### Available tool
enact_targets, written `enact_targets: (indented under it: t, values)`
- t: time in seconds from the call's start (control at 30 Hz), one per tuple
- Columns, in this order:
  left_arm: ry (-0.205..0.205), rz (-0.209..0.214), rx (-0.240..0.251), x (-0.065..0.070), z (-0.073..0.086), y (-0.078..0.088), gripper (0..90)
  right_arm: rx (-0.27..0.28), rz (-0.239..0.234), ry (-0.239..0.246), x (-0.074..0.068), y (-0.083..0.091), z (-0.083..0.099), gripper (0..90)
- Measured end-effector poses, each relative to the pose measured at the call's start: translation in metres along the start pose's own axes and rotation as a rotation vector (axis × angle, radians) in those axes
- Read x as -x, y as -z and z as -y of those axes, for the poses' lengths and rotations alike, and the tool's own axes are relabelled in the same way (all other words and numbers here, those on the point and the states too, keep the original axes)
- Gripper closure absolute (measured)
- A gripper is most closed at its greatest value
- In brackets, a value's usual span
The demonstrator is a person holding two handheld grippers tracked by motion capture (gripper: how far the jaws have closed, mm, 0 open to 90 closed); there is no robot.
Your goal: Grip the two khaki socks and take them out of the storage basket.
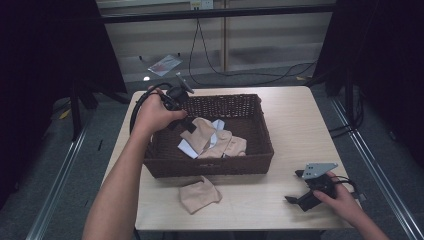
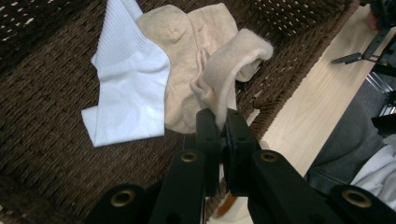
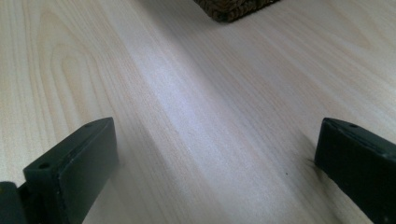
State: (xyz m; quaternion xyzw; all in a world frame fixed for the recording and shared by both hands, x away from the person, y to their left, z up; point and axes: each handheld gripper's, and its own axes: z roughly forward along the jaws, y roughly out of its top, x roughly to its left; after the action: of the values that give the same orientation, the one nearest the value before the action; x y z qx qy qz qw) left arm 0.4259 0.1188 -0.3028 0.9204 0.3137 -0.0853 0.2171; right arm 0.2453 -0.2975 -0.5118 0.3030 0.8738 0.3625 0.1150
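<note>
A brown wicker basket (image 1: 260, 150) stands mid-table. My left gripper (image 1: 187, 124) hangs over its left side, shut on the cuff of a beige sock (image 1: 197, 134) that dangles from it. In the left gripper view the jaws (image 2: 222, 116) pinch that beige sock (image 2: 233, 70) above the basket floor (image 2: 46, 116). Under it lie a white sock (image 2: 126, 88) and another beige sock (image 2: 187, 51). My right gripper (image 1: 294, 186) rests low at the table's front right, open. Its jaws (image 3: 215, 140) stand wide apart over bare wood.
One more beige sock (image 1: 200, 195) lies on the wooden table (image 1: 300, 125) just in front of the basket. The basket's corner (image 3: 233, 9) is ahead of the right gripper. Cables trail on the floor beyond the table's far edge.
</note>
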Motion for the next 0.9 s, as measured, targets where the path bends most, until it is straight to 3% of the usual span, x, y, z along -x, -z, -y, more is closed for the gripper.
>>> enact_targets:
  t: [0.57,0.73,0.9]
  values:
    - [-0.026,0.015,-0.004,0.021,-0.003,0.042,86.5,-0.002,0.0,0.0,0.0,0.0,0.0,0.0]
    - [-0.035,0.022,0.003,0.029,-0.003,0.05,86.4,-0.002,-0.001,-0.001,0.0,0.0,0.0,0.0]
    - [-0.043,0.032,-0.021,0.034,-0.001,0.055,86.3,-0.002,0.0,0.0,0.0,0.0,0.0,0.0]
